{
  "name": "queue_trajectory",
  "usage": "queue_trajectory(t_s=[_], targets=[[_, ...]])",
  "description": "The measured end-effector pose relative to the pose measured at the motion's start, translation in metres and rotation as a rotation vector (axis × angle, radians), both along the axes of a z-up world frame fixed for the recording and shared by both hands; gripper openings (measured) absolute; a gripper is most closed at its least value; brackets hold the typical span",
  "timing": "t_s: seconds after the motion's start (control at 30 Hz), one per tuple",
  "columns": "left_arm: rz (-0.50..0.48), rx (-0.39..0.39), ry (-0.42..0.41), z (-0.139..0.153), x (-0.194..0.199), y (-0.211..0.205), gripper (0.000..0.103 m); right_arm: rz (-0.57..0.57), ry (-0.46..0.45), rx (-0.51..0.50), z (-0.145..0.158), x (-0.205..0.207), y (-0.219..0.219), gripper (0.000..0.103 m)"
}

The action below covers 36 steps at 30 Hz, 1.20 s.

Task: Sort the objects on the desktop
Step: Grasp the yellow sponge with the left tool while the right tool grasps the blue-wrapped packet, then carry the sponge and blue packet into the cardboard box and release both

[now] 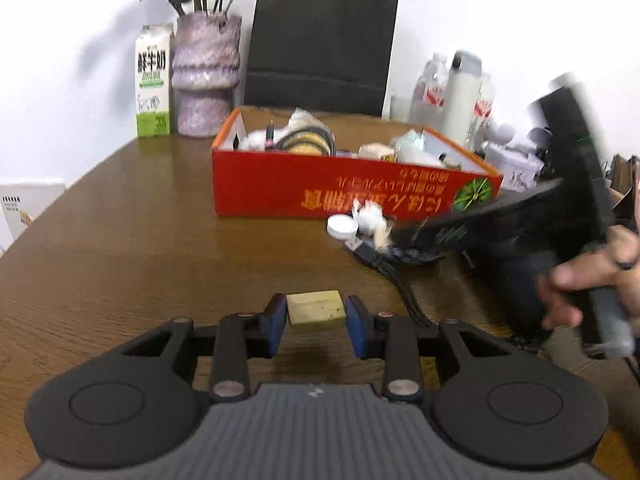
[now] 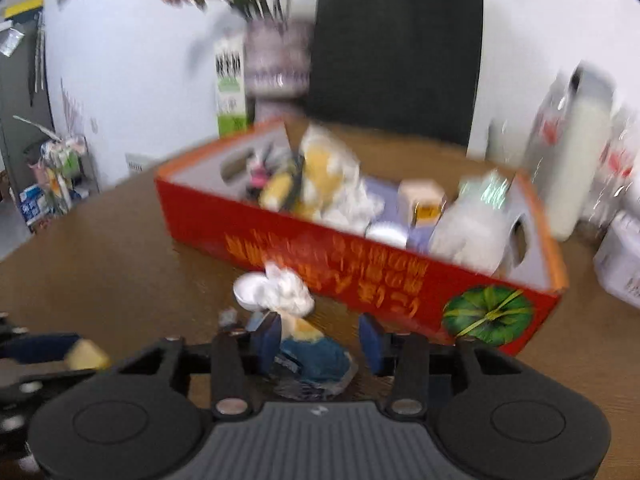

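Note:
My left gripper [image 1: 317,312] is shut on a pale yellow eraser-like block [image 1: 316,308] and holds it a little above the brown table [image 1: 140,248]. The block also shows at the left edge of the right wrist view [image 2: 86,354]. My right gripper [image 2: 318,340] is open around a small blue and white figurine [image 2: 308,356] on the table, in front of the red cardboard box [image 2: 340,272] holding several sorted items. A crumpled white paper [image 2: 288,290] and a white cap [image 2: 250,288] lie just beyond it. The right gripper's body appears blurred at the right in the left wrist view [image 1: 520,216].
A milk carton [image 1: 152,80], a purple vase with flowers [image 1: 206,76] and a black paper bag [image 1: 320,44] stand behind the box. White bottles [image 1: 456,92] and clutter stand at the far right. Black cables [image 1: 404,288] lie by the figurine.

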<state>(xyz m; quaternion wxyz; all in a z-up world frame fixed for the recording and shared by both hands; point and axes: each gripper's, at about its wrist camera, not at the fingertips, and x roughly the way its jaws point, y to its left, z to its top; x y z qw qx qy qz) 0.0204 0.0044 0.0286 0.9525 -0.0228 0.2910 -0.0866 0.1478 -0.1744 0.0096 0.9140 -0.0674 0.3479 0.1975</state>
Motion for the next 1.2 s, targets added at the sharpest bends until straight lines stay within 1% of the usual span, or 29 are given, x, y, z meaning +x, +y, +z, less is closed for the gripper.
queue_trajectory(t_s=[0.03,0.07,0.13,0.2,0.23,0.27,0.3,0.43,0.47,0.53,0.6,0.63,0.7,0.77,0.83,0.9,0.93,0.97,1.0,1.03,1.1,1.17,1.2], targets=[[-0.007,-0.002,-0.008,0.000,-0.002,0.001,0.033,0.017,0.041,0.008,-0.007,0.007,0.002,0.035],[-0.008,-0.004,-0.003,-0.001,-0.001,0.002,0.033,0.031,0.033,0.021,-0.008,0.006,0.003,0.033],[-0.006,-0.014,0.020,-0.006,0.003,0.004,0.033,0.046,0.041,-0.014,-0.007,0.006,0.009,0.026],[-0.010,-0.048,0.030,-0.011,0.005,0.007,0.033,0.041,0.041,-0.032,-0.006,0.002,0.016,0.012],[-0.009,-0.062,0.044,-0.014,0.008,0.008,0.033,0.043,0.032,-0.053,-0.006,-0.002,0.021,0.009],[-0.004,-0.064,0.070,-0.016,0.010,0.008,0.033,0.040,0.023,-0.076,-0.005,-0.006,0.025,0.008],[-0.011,-0.072,0.067,-0.016,0.009,0.009,0.033,0.025,0.019,-0.079,-0.004,-0.011,0.025,0.007],[-0.020,-0.081,0.021,-0.011,0.001,0.014,0.033,-0.016,-0.059,-0.024,0.019,-0.032,0.012,0.007],[-0.020,-0.080,0.024,-0.011,0.000,0.014,0.033,-0.025,-0.068,-0.011,0.026,-0.038,0.006,0.007],[-0.021,-0.088,0.027,-0.010,-0.002,0.015,0.033,-0.041,-0.115,0.015,0.040,-0.058,-0.007,0.007],[-0.035,-0.097,0.029,-0.011,-0.004,0.015,0.033,-0.077,-0.126,0.082,0.049,-0.077,-0.024,0.007],[-0.032,-0.082,0.040,-0.010,-0.005,0.013,0.033,-0.091,-0.125,0.117,0.050,-0.088,-0.030,0.007],[-0.039,-0.064,0.013,-0.006,-0.016,0.010,0.033,-0.097,-0.102,0.184,0.045,-0.112,-0.038,0.007],[-0.052,-0.047,-0.006,-0.002,-0.029,0.008,0.033,-0.073,-0.085,0.218,0.033,-0.139,-0.036,0.007],[-0.065,-0.052,-0.001,-0.004,-0.041,0.004,0.033,-0.038,-0.085,0.247,0.018,-0.164,-0.034,0.007],[-0.089,-0.070,0.024,-0.009,-0.056,0.000,0.033,-0.056,-0.059,0.277,0.007,-0.184,-0.032,0.007],[-0.102,-0.090,0.018,-0.013,-0.063,-0.001,0.033,-0.059,-0.057,0.300,0.004,-0.193,-0.032,0.007],[-0.105,-0.071,0.013,-0.014,-0.069,-0.004,0.033,-0.066,-0.064,0.303,0.002,-0.202,-0.031,0.007],[-0.100,-0.029,-0.020,-0.011,-0.076,-0.009,0.033,-0.082,-0.078,0.288,0.000,-0.212,-0.029,0.007],[-0.091,-0.024,-0.054,-0.005,-0.082,-0.010,0.033,-0.091,-0.088,0.281,0.000,-0.220,-0.028,0.007],[-0.104,-0.063,-0.090,0.009,-0.087,-0.006,0.033,-0.093,-0.092,0.304,0.001,-0.233,-0.030,0.007],[-0.106,-0.089,-0.128,0.026,-0.082,-0.004,0.033,-0.085,-0.119,0.315,0.004,-0.238,-0.035,0.007],[-0.102,-0.098,-0.149,0.035,-0.074,-0.005,0.033,-0.098,-0.137,0.294,0.008,-0.236,-0.038,0.007]])
